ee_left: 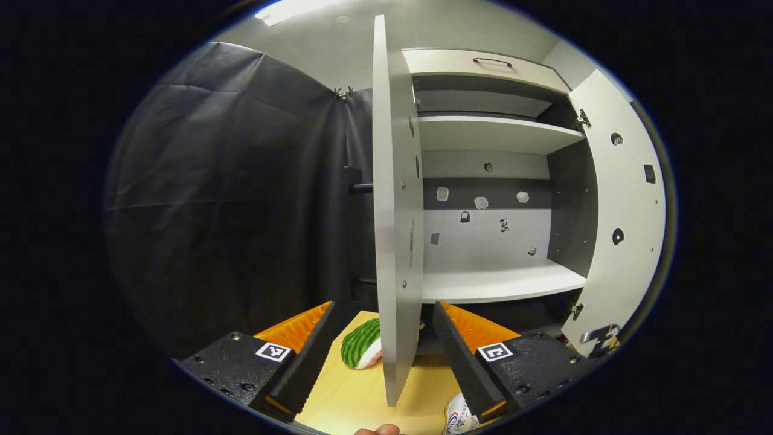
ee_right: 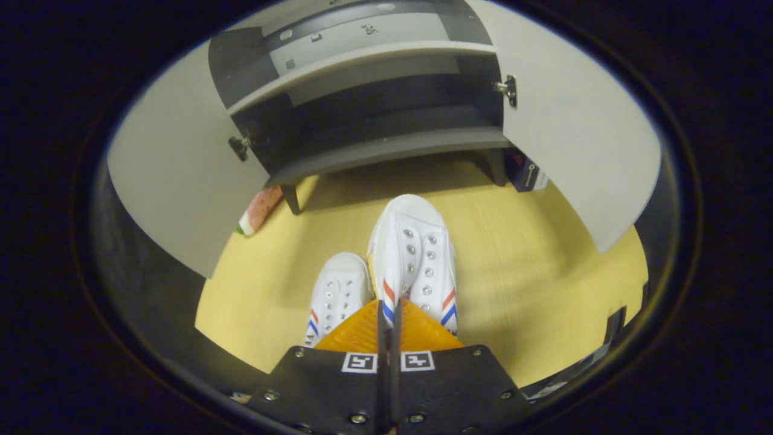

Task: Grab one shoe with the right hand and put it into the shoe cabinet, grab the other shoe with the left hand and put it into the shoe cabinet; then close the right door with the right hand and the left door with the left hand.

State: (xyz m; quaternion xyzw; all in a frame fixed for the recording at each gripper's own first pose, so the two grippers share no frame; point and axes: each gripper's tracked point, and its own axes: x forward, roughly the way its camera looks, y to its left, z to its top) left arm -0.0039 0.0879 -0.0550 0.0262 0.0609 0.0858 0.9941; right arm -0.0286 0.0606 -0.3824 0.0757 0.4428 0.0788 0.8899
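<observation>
Right gripper (ee_right: 389,314): my fingers pinch the heel of one white shoe (ee_right: 413,254), lifted toward the open cabinet (ee_right: 386,148); second shoe (ee_right: 338,290) on the floor beside it. Left gripper (ee_left: 383,344): spread, empty, waiting at the left door (ee_left: 392,211)

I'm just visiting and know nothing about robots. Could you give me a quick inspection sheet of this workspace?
Surface: pale wooden board.
Job's things: shoe cabinet, both doors open, no shoe on the visible shelves; nearer shoe and second shoe, white, side by side in front.
Clutter: watermelon-patterned item by one cabinet leg; dark box by another.
Claws: left claw open, facing the left door's edge; right claw shut on the nearer shoe's collar.
Cables: nothing seen.
Surroundings: black cloth wall.
</observation>
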